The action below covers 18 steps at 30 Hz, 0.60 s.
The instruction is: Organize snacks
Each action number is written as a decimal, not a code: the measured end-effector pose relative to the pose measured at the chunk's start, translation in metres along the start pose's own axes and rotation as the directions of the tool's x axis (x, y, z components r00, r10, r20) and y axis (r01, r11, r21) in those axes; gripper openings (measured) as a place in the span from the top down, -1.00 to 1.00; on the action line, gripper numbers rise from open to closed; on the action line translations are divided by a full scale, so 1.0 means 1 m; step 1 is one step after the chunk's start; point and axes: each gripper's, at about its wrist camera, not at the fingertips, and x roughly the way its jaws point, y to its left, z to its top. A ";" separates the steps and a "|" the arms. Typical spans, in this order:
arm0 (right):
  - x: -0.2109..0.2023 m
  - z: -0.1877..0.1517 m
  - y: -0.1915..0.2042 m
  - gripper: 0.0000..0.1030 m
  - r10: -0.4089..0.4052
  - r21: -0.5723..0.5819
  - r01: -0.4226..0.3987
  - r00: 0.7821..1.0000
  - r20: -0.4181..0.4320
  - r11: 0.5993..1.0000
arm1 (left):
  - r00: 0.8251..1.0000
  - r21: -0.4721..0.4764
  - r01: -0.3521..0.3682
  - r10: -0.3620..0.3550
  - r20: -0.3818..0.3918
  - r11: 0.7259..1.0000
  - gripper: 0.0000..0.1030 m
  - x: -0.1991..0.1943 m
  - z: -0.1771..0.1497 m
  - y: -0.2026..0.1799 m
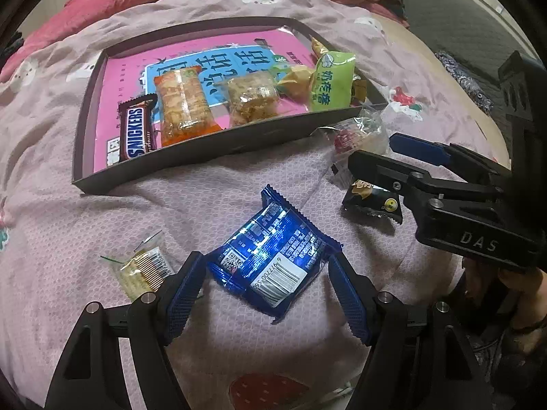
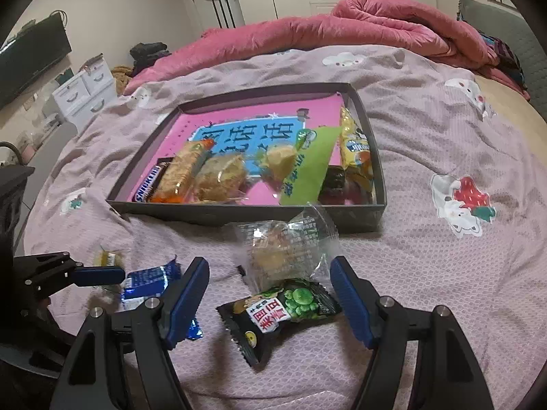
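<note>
Bed (image 2: pixel 427 266) with mauve patterned cover; all snacks on it. Dark shallow tray (image 1: pixel 218 147) sits mid-bed, near wall facing the tongs. Inside, along the near wall: Snickers bar (image 1: pixel 135 133) at left end, orange-ended cracker pack (image 1: pixel 183 106), clear cake pack (image 1: pixel 251 99), yellow candy (image 1: pixel 294 80), green pouch (image 1: pixel 331 82) leaning at right. Far half of tray floor bare, pink printed liner (image 1: pixel 130 68) showing.

Left tongs (image 1: pixel 266 273): jaws wide apart, pointing steeply down, blue wafer pack (image 1: pixel 273 256) between them on the cover. Whether the blue pads (image 1: pixel 186 294) touch the pack's corners cannot be told; no clear squeeze. Small yellowish clear pack (image 1: pixel 143 270) just beside left finger, outside the jaws.

Right tongs (image 2: pixel 270 294): jaws wide apart, nothing gripped. Black-green pea packet (image 2: pixel 280 311) lies flat between the fingers, gap on both sides. Clear wrapped pastry (image 2: pixel 290 246) just beyond it, between packet and tray's near wall, overlapping the packet's far edge.

The two tongs are side by side, near each other; blue wafer pack (image 2: pixel 150 280) shows at left in right wrist view with left tongs' finger (image 2: pixel 99 275) over it. Open cover to the right of tray and in front of both tongs. Pink duvet (image 2: pixel 342 30) bunched along far edge of bed, well clear of tray.
</note>
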 end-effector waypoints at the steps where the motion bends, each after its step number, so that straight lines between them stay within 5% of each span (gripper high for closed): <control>1: 0.001 0.000 0.000 -0.41 -0.001 0.001 0.001 1.000 -0.002 1.000 | 1.000 0.001 -0.001 0.001 -0.002 1.000 -0.47 0.001 0.000 0.000; 18: 0.020 0.002 -0.005 -0.41 -0.035 -0.024 0.035 0.999 -0.006 0.999 | 1.000 0.004 -0.016 0.016 -0.011 1.000 -0.50 0.016 0.008 -0.002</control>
